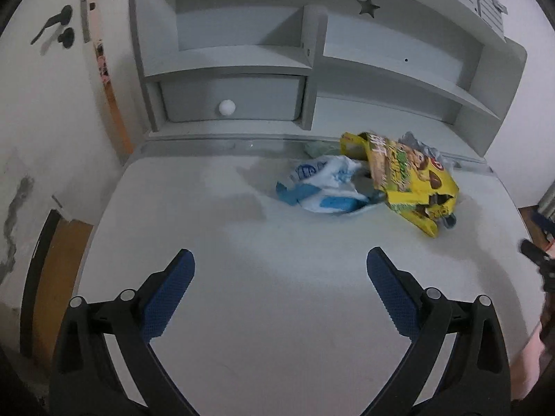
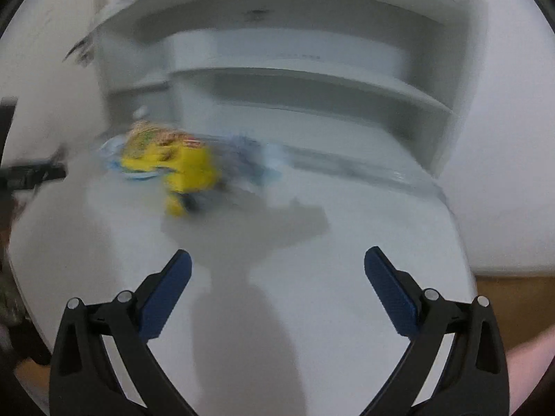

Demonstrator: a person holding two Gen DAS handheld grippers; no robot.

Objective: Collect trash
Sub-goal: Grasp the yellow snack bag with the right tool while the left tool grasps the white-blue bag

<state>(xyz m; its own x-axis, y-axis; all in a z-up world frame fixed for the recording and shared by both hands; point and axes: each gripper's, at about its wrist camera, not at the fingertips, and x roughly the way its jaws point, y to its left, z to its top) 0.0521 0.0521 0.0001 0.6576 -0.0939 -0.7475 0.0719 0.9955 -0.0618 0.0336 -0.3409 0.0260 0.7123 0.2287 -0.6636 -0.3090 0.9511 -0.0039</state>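
Observation:
A heap of trash lies at the back of the white desk (image 1: pixel 242 294): a crumpled yellow snack box (image 1: pixel 409 176), a white-and-blue plastic wrapper (image 1: pixel 322 187) to its left, and grey scraps behind them. My left gripper (image 1: pixel 280 260) hangs open over the bare desk, well short of the heap. The right wrist view is smeared by motion; the yellow box (image 2: pixel 184 166) and the blue wrapper (image 2: pixel 249 159) show ahead and to the left. My right gripper (image 2: pixel 277 258) is open with nothing between its fingers.
A grey shelf unit (image 1: pixel 312 66) with a white-knobbed drawer (image 1: pixel 227 107) stands along the desk's back edge. A white door with a black handle (image 1: pixel 55 24) is at the left. The other gripper's dark tip (image 1: pixel 537 256) shows at the right edge.

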